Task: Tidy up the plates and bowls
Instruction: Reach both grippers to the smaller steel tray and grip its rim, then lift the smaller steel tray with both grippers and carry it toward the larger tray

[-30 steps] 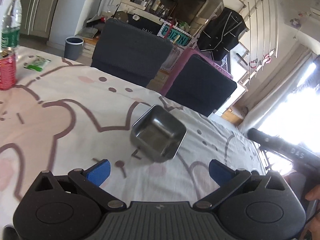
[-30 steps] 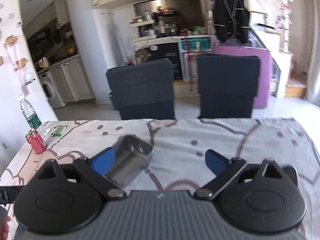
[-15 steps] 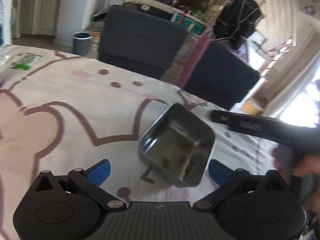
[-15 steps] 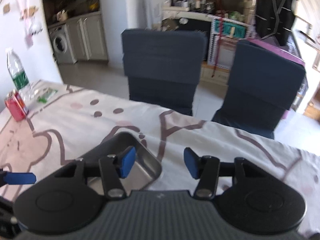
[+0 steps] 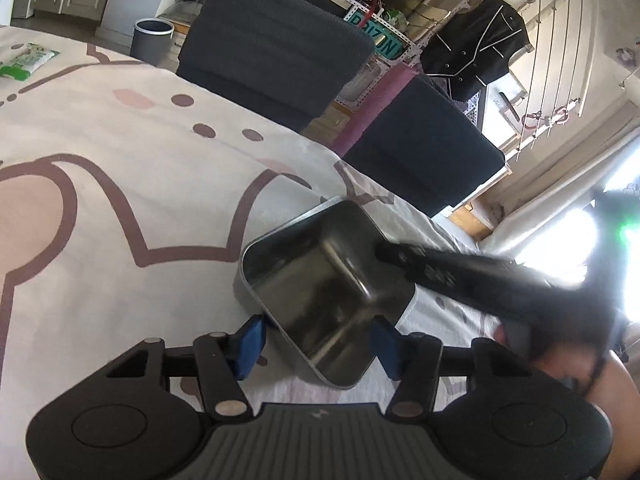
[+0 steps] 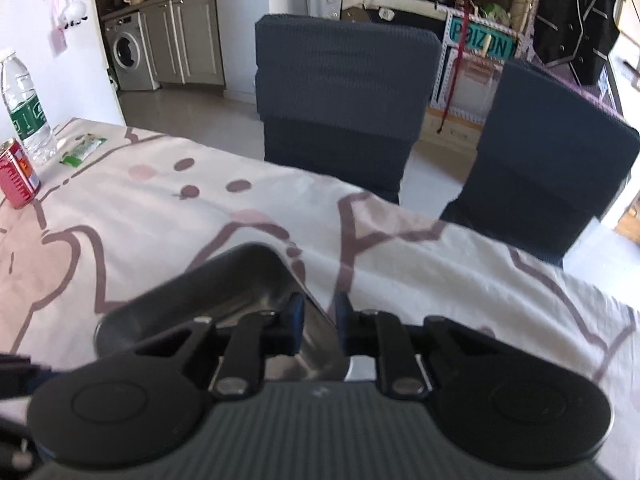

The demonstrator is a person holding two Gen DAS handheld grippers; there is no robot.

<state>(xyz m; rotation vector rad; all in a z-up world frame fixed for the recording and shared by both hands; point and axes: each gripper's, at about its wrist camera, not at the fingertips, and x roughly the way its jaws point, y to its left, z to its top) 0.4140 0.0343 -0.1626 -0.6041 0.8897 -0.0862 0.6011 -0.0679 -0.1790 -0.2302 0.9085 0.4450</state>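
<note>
Both grippers are down at the square steel bowl (image 5: 320, 292) now, which sits on the worktop (image 5: 120, 152) under a pale cloth printed with brown cartoon outlines and dots. The bowl is turned corner-on to the left wrist camera, its shiny inside facing up.

The left gripper (image 5: 316, 338) has its blue fingers (image 5: 250, 340) on either side of the bowl's near corner. They have just been closing in, and the bowl is between them, the left pad right at the wall and the right pad at the opposite side; whether they actually press, I cannot tell.

The right gripper (image 6: 318, 320) comes in from the other side, seen as a dark blurred bar across the bowl's far rim in the left view. Its fingers (image 6: 296, 320) have just been closing too and now stand narrow, one inside the bowl and one outside, with the bowl's wall between them. It looks like a pinch on the rim, though the contact is blurred.

Off at the far left of the worktop stand a red can (image 6: 16, 180) and a clear water bottle (image 6: 26, 108), close together, with a green packet (image 6: 82, 151) lying near them. Two dark blue chairs (image 6: 340, 100) sit pushed up at the far edge.
</note>
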